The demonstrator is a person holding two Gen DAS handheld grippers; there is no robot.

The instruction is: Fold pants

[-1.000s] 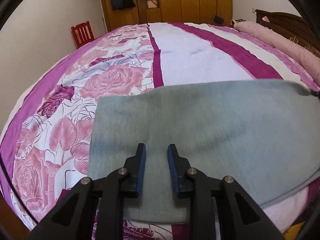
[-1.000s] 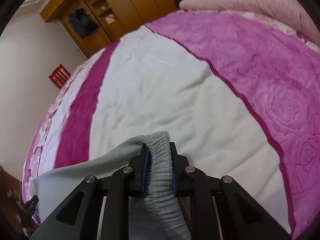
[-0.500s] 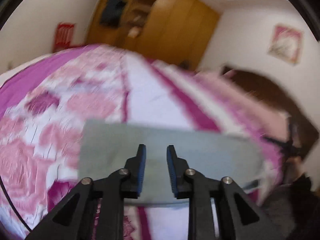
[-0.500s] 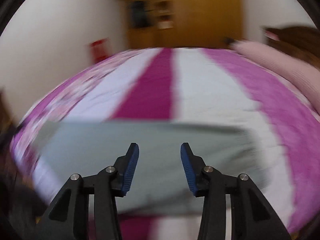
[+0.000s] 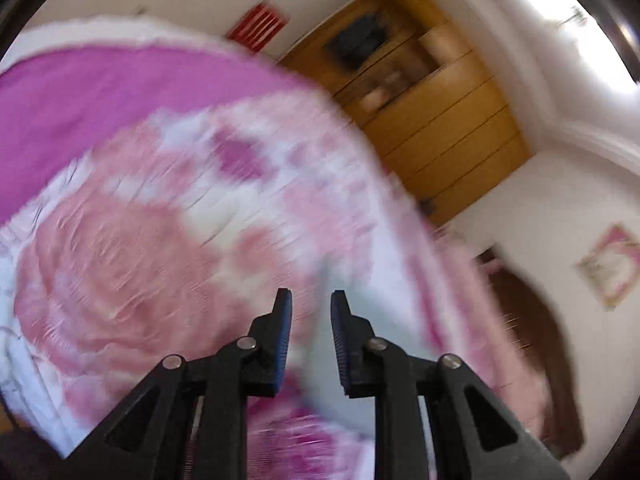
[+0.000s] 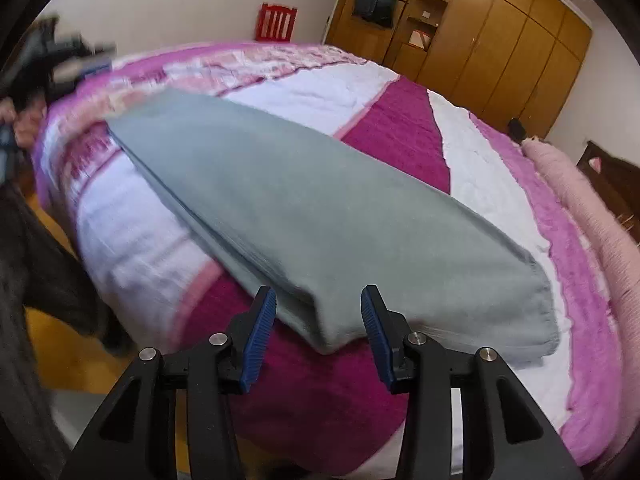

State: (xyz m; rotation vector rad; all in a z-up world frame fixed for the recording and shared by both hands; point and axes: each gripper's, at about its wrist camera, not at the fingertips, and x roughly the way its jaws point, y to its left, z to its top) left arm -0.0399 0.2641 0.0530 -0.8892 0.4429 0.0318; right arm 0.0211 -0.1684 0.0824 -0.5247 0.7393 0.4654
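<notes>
The grey-green pants (image 6: 304, 208) lie folded lengthwise in a long strip across the bed, near its front edge. My right gripper (image 6: 319, 304) is open and empty, just short of the pants' near end. My left gripper (image 5: 311, 306) is open and empty above the bed. The left wrist view is blurred and tilted; a pale grey patch of the pants (image 5: 360, 368) shows behind the right finger. The left gripper (image 6: 68, 60) shows blurred at the far left of the right wrist view.
The bed has a pink, magenta and white rose quilt (image 6: 404, 128). A pink pillow roll (image 6: 580, 208) lies along the right side. A wooden wardrobe (image 6: 480, 40) and a red chair (image 6: 278, 22) stand by the far wall. The floor (image 6: 68, 344) shows at lower left.
My right gripper let go of the pants' waistband, opened wide and drew back. My left gripper lifted off the pants and swung to the left, staying open.
</notes>
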